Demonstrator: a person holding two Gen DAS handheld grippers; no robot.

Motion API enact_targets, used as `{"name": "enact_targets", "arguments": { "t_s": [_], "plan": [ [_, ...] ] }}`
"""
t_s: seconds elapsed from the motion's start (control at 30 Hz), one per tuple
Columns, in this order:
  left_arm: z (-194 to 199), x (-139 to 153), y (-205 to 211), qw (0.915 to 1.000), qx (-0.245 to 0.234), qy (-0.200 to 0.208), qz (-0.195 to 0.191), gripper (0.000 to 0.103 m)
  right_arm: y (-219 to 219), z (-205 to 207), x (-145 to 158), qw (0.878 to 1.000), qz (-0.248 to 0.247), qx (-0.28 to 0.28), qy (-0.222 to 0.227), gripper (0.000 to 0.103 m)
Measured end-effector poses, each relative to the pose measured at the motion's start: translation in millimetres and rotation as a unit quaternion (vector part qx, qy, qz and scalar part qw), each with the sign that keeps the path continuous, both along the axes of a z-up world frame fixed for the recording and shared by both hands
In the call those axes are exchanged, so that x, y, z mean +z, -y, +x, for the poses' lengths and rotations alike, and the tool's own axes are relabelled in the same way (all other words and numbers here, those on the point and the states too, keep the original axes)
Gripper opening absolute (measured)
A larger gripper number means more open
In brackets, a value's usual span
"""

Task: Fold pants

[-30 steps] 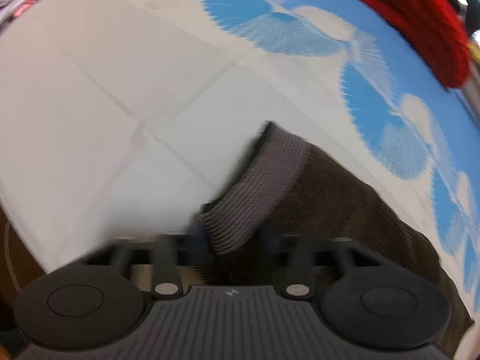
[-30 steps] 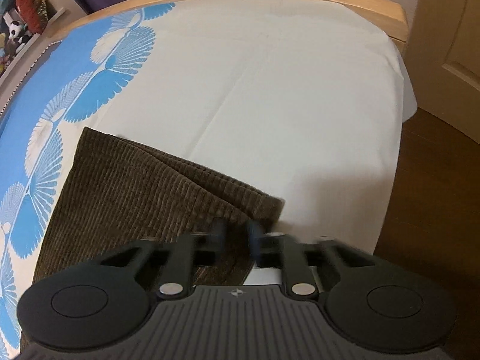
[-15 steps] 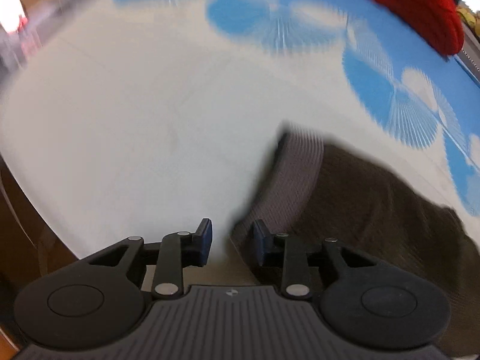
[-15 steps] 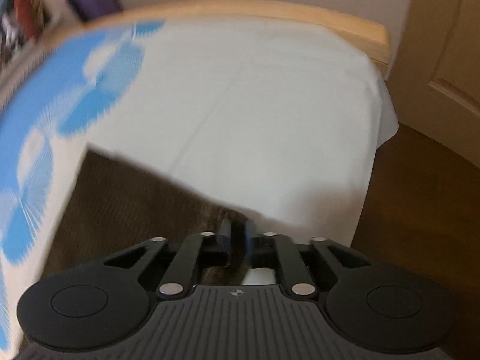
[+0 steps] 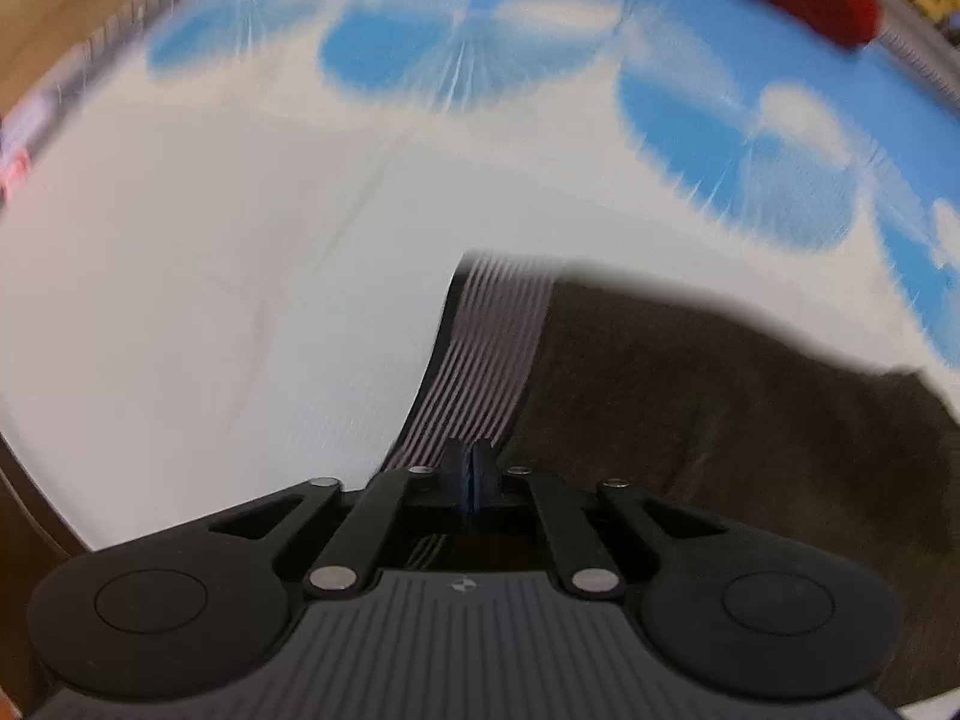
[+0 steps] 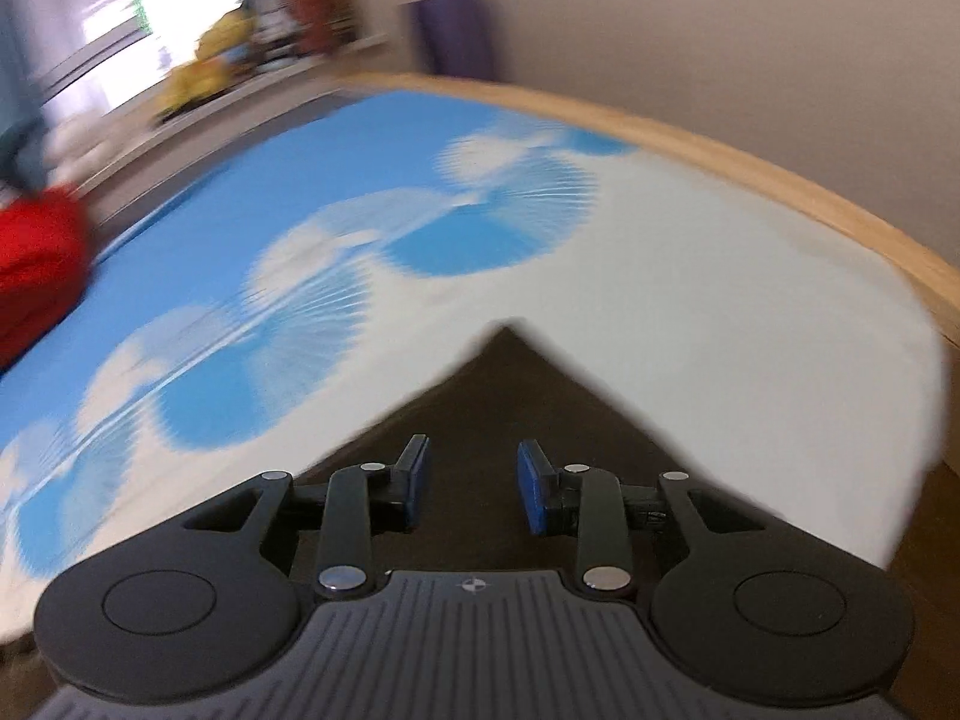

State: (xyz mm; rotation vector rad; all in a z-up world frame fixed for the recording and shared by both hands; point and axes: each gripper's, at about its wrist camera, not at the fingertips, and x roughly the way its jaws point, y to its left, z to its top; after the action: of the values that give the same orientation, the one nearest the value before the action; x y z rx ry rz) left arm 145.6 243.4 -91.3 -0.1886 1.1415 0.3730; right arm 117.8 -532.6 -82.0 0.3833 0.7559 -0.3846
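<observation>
- Currently my left gripper (image 5: 474,471) is clamped on the grey ribbed waistband (image 5: 480,360) of the dark brown corduroy pants (image 5: 720,408).
- My right gripper (image 6: 474,492) hovers with jaws apart above the pants' far corner (image 6: 507,354).

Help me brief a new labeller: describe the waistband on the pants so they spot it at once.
Start from the bed sheet, white with blue fan prints. On its white part lie the dark brown pants. The waistband is the strip along their left edge, at the left gripper: grey and ribbed, unlike the brown cloth beside it.
</observation>
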Motion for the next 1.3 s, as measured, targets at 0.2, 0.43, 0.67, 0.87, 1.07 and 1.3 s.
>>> {"name": "enact_targets", "arguments": {
  "t_s": [0.2, 0.43, 0.67, 0.87, 1.07, 1.3],
  "plan": [
    [29, 22, 74, 0.9824, -0.132, 0.092, -0.094, 0.013, -99, 38, 16, 0.983, 0.001, 0.185, 0.016, 0.033],
    [72, -21, 176, 0.9437, -0.27, 0.017, -0.19, 0.022, -213, 86, -3, 0.945, 0.024, 0.323, -0.035, 0.037],
    [108, -72, 196, 0.9559, -0.25, -0.013, -0.154, 0.019, -264, 112, -42, 0.927, -0.028, 0.347, -0.14, 0.039],
    [112, -53, 172, 0.9601, -0.212, -0.039, -0.178, 0.017, -246, 125, -53, 0.938, -0.031, 0.303, -0.166, 0.039],
    [117, -41, 195, 0.9408, -0.27, 0.027, -0.203, 0.017, -213, 120, -61, 0.947, -0.024, 0.266, -0.176, 0.039],
    [114, -43, 221, 0.9538, -0.276, 0.042, -0.111, 0.004, -123, 75, -35, 0.981, -0.007, 0.145, -0.132, 0.039]
  ]
}}
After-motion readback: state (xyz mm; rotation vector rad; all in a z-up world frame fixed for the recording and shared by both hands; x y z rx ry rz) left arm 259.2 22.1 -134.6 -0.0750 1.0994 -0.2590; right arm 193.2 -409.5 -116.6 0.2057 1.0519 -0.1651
